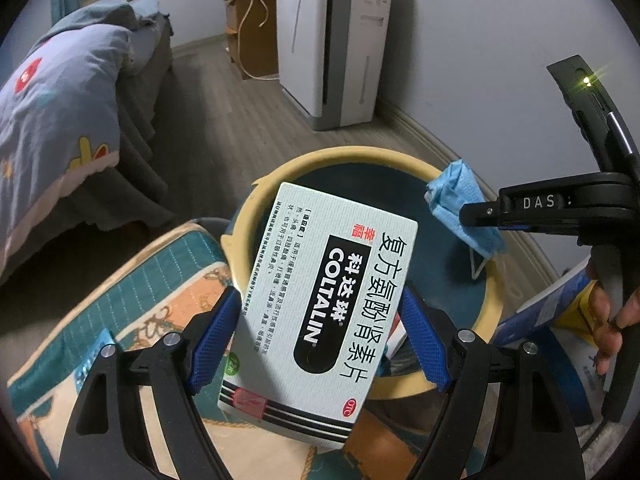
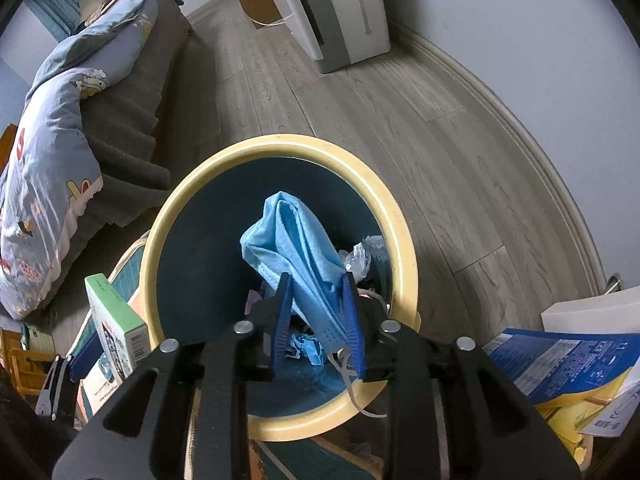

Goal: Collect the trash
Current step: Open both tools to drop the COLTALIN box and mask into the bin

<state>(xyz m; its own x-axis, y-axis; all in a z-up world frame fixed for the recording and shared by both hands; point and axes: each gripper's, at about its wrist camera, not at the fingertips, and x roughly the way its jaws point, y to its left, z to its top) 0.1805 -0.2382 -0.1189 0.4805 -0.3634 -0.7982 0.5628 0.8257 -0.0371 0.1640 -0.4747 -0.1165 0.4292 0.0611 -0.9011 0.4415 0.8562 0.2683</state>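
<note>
My left gripper [image 1: 322,332] is shut on a pale green Coltalin medicine box [image 1: 320,300] and holds it over the near rim of a round trash bin [image 1: 340,160] with a yellow rim and dark inside. My right gripper [image 2: 318,320] is shut on a crumpled blue face mask [image 2: 296,232] and holds it over the bin [image 2: 280,146]. The mask [image 1: 460,204] and the right gripper also show at the right of the left wrist view. The box [image 2: 116,320] shows at the bin's left in the right wrist view. Clear plastic and blue scraps [image 2: 308,346] lie in the bin.
A patterned teal and orange cushion [image 1: 132,300] lies left of the bin. A bed with a blue quilt [image 1: 60,112] stands at the left. A white appliance [image 1: 336,40] stands by the wall. Blue and yellow papers [image 2: 560,364] lie at the right.
</note>
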